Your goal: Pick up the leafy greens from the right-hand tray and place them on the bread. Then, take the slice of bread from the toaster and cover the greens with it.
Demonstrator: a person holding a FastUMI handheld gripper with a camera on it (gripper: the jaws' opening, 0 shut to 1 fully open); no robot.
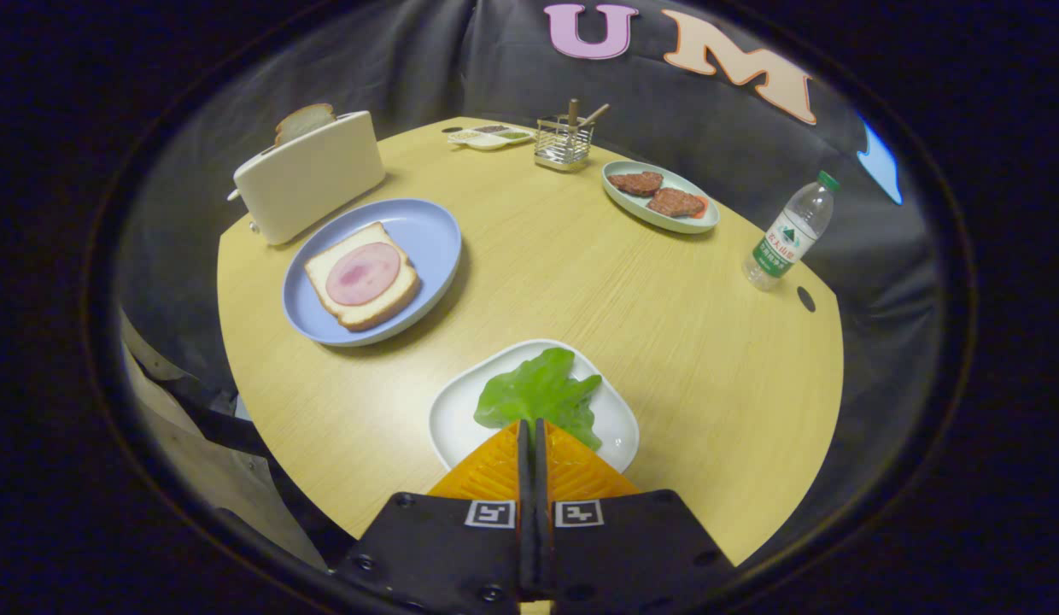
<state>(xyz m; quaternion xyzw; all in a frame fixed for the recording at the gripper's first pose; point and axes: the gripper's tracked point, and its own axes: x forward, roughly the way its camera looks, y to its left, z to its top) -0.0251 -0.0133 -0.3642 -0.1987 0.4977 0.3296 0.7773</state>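
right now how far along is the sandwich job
Nothing looks finished. The tongs are pressed together at the leafy greens, which lie on the white tray; whether they pinch a leaf is unclear. The bread on the blue plate carries only ham. The second slice sits in the toaster.

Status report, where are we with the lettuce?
Gripper fingers closed together, over the white tray at the leafy greens. Grasp on greens unclear. Bread with ham waiting on blue plate. Path unobstructed.

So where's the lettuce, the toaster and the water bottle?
Leafy greens (538, 395), gripper view, middle of the leaf.
Toaster (312, 178), gripper view, its flat side wall.
Water bottle (784, 235), gripper view, its label.
Gripper (530, 424), gripper view, between its closed fingertips.
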